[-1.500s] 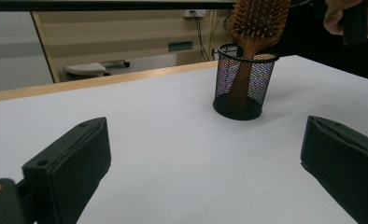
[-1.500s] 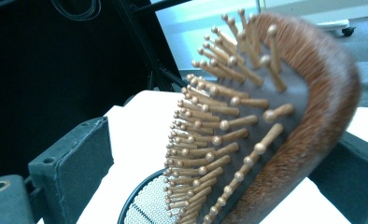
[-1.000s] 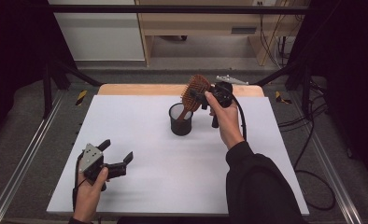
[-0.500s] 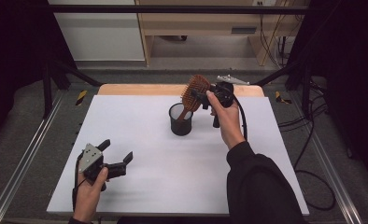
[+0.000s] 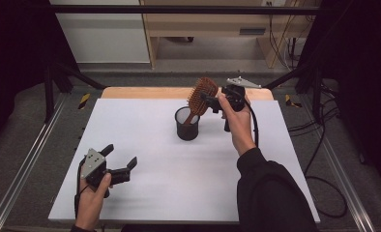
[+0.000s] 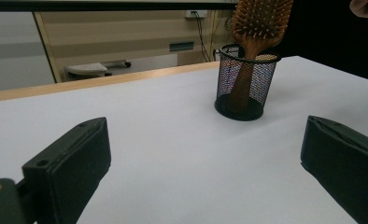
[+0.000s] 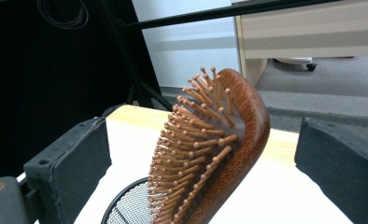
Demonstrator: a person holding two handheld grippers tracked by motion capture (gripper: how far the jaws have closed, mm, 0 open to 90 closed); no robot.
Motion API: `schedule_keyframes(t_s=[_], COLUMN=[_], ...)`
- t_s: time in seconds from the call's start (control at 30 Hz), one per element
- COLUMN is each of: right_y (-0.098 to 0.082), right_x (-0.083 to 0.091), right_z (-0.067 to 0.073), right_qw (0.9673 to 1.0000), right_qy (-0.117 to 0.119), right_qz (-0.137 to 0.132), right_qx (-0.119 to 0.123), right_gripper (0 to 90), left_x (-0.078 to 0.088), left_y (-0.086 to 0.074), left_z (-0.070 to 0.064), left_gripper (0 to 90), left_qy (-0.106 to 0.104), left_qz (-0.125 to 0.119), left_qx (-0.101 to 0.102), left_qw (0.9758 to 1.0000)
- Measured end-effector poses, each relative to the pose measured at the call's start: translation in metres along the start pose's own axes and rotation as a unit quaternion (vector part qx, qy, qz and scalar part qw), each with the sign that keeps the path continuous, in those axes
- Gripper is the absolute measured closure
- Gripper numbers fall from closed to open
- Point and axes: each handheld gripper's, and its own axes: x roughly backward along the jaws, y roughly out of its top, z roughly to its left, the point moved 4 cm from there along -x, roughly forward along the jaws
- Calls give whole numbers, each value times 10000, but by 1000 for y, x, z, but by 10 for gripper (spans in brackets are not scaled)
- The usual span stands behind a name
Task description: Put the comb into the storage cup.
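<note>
Black jaws of the right gripper (image 5: 212, 102) stand wide apart, flanking without touching the brown wooden paddle hairbrush (image 5: 201, 95). Its handle stands in the black wire-mesh cup (image 5: 187, 124), head tilted toward one o'clock. At seven o'clock, the left gripper (image 5: 120, 162) gapes empty.

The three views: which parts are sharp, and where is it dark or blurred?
High view: table evenly lit, surroundings black. Left gripper view: mesh cup sharp, near jaws soft. Right gripper view: hairbrush bristles crisp, background slightly blurred.
</note>
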Motion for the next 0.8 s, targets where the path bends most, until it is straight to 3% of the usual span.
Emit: schedule_keyframes(t_s=[0.67, 0.8], right_y=[10, 12], right_x=[17, 20], right_z=[-3, -1], right_qw=[9993, 9987], right_qy=[-42, 35], right_qz=[-312, -415], right_qx=[178, 281], right_gripper=[71, 70], left_x=[1, 1], left_y=[0, 0], left_z=[0, 0], left_gripper=[16, 16], left_qy=[27, 21], left_qz=[-32, -29], left_qx=[-4, -4], left_qw=[10000, 10000])
